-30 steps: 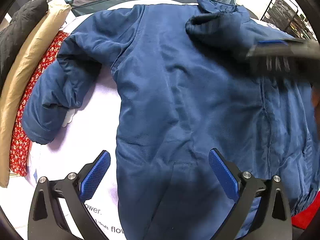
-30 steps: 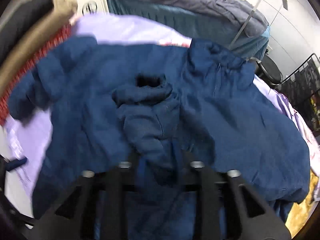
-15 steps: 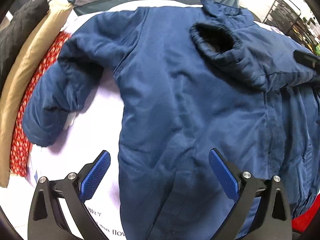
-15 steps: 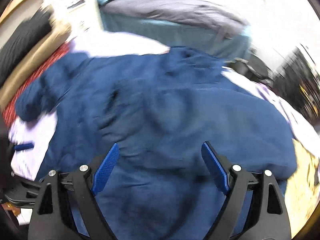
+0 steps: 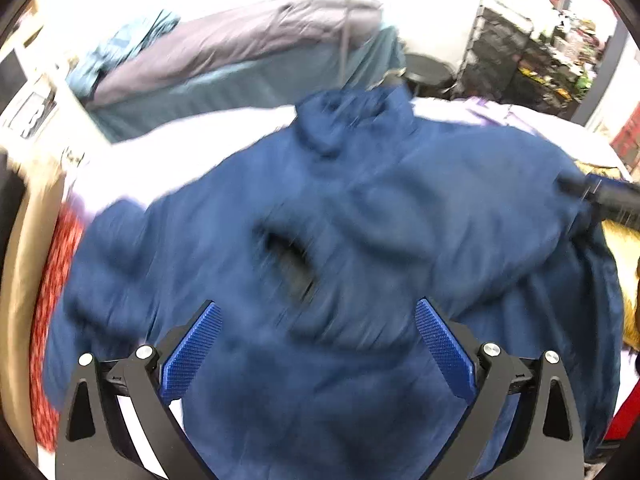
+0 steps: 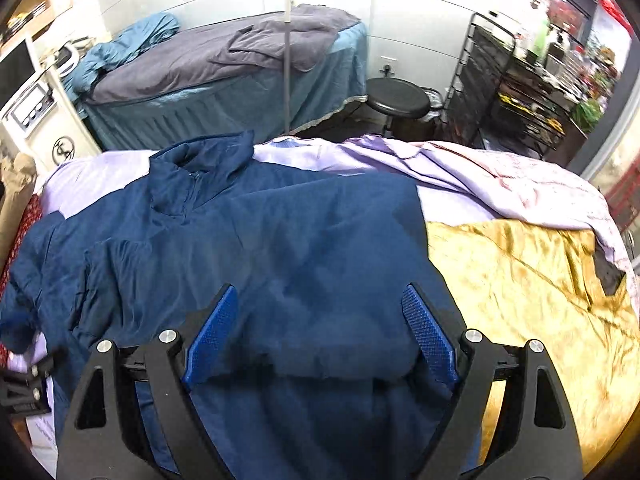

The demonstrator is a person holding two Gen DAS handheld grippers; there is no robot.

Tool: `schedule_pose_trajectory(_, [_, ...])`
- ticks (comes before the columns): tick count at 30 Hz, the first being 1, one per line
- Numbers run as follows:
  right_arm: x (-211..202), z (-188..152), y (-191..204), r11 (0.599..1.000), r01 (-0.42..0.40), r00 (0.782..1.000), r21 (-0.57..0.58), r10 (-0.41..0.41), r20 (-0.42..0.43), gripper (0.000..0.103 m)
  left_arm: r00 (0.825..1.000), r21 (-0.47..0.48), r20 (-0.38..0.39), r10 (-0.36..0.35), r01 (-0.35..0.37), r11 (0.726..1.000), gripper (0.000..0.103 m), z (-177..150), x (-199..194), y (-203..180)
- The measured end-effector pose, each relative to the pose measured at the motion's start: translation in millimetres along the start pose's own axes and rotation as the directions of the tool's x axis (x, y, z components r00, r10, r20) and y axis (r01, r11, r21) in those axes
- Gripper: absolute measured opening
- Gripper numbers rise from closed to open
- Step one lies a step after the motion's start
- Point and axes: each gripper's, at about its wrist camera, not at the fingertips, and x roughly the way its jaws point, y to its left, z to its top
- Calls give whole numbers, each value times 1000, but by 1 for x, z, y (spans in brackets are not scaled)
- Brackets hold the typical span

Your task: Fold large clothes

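Observation:
A large navy padded jacket (image 5: 360,216) lies spread on a bed covered with a lilac sheet (image 6: 340,152), collar at the far side. One sleeve is folded across the body, and its dark cuff opening (image 5: 292,260) faces me in the left wrist view. The jacket also fills the right wrist view (image 6: 280,240). My left gripper (image 5: 316,344) is open and empty above the jacket's lower body. My right gripper (image 6: 318,330) is open and empty above the jacket's right side. The right gripper's tip shows at the left view's right edge (image 5: 600,192).
A gold satin cloth (image 6: 532,292) lies on the bed right of the jacket. A red floral garment (image 5: 52,280) and a tan one (image 5: 24,264) hang at the left edge. Behind stand another bed with a grey cover (image 6: 224,56), a black stool (image 6: 398,98) and wire shelving (image 6: 516,92).
The right gripper has let go of the sleeve, which now rests folded across the jacket, and has drawn back to the right. The left gripper has tilted up and moved over the jacket.

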Motion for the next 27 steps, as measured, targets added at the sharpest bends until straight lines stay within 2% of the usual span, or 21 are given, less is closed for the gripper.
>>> schedule_pose_trajectory(2, [14,0,7,998,30,999,-51,-32,-34,84,1000,37,7,-20,20,999,95,13,12,-17])
schedule_pose_trajectory(3, [19,-2,10,997,46,998,-69,-49,-40,84,999,62,-30,-23,25,998,95,18,27,-26])
schedule_pose_trajectory(5, [36,-10,15,990,80,993,-120,-90,-80,84,994,102,-107,24,-13,995,94,18,57,-37])
schedule_pose_trajectory(7, [56,-23,16,976,131,980,-171,-154,-127,85,977,126,-198,75,-50,991,93,11,90,-42])
schedule_pose_trajectory(8, [66,-30,16,971,140,975,-195,-169,-146,85,965,117,-249,77,-49,992,95,4,107,-40])
schedule_pose_trajectory(10, [79,-42,17,962,141,973,-235,-179,-148,86,957,94,-283,63,-38,995,96,-1,120,-35])
schedule_pose_trajectory(14, [93,-52,28,935,183,962,-304,-234,-142,87,950,119,-301,77,-43,992,98,1,132,-38])
schedule_pose_trajectory(17, [102,-51,35,924,215,950,-315,-273,-153,88,948,114,-308,76,-42,993,98,4,136,-39])
schedule_pose_trajectory(21, [106,-54,42,909,249,939,-333,-311,-147,89,957,114,-282,70,-39,993,98,5,138,-41])
schedule_pose_trajectory(25, [104,-51,44,904,261,931,-339,-329,-159,89,957,94,-283,69,-44,995,97,2,128,-38])
schedule_pose_trajectory(26, [100,-49,45,906,262,930,-332,-329,-163,89,958,88,-279,67,-44,995,96,0,123,-36])
schedule_pose_trajectory(27, [90,-46,45,917,256,939,-305,-311,-146,89,962,80,-265,64,-44,996,96,1,118,-34])
